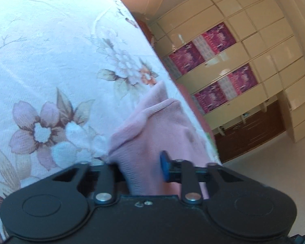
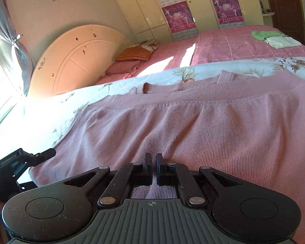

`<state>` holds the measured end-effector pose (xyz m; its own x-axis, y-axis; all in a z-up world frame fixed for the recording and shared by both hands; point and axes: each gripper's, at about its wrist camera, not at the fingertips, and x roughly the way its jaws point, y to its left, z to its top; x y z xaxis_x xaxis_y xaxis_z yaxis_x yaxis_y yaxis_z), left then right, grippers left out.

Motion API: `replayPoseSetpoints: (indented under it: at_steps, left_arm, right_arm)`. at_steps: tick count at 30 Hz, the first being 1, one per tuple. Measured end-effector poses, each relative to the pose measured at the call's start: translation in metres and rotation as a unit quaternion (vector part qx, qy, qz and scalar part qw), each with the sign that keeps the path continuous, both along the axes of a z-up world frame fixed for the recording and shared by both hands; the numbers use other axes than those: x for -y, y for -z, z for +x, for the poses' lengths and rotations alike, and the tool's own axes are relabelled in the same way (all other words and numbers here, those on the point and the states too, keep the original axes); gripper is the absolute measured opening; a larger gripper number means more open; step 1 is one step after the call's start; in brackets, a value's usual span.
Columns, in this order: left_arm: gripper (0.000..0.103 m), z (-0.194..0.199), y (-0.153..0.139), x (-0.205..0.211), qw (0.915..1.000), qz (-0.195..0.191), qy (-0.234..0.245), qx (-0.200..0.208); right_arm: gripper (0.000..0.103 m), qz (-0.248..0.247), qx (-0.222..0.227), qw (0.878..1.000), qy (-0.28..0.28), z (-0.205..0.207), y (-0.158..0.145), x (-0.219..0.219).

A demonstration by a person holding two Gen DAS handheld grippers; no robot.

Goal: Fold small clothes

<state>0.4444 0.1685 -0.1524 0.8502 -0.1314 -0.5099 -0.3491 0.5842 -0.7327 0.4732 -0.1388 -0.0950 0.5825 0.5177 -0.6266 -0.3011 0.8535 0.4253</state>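
Your left gripper [image 1: 140, 168] is clamped on a bunched corner of the pink sweater [image 2: 193, 126], which lies spread across the floral sheet [image 1: 50, 61] on the bed. Your right gripper [image 2: 153, 169] sits at the sweater's near edge, fingers [image 2: 148, 162] pressed together with ribbed fabric pinched between them.

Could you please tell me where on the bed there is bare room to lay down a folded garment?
Free: the floral white bedsheet between the pink ribbed knit sweater and the cream arched headboard, and the pink checked cover before the green and white folded clothes. Crowded: the near side, under the sweater and both claws.
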Motion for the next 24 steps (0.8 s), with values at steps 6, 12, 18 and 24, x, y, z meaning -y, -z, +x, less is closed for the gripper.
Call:
replayPoseSetpoints:
  at_steps: [6,12,18,24]
  left_arm:
    - [0.012,-0.003,0.001,0.003,0.9998,0.018,0.001,0.005]
    - [0.011,-0.005,0.000,-0.002,0.9999,0.009,0.009,0.011]
    - [0.011,-0.007,-0.010,-0.002,0.9996,0.008,0.015,0.023]
    - [0.011,-0.009,-0.013,-0.002,0.9995,0.000,0.017,0.028]
  right_arm:
    - [0.003,0.004,0.006,1.000,0.003,-0.001,-0.005,0.002]
    - [0.000,-0.025,-0.001,1.000,0.005,0.003,-0.001,-0.004]
    - [0.000,-0.026,-0.006,1.000,0.005,0.006,-0.001,-0.003]
    - [0.000,-0.016,-0.011,1.000,0.010,0.007,-0.001,-0.001]
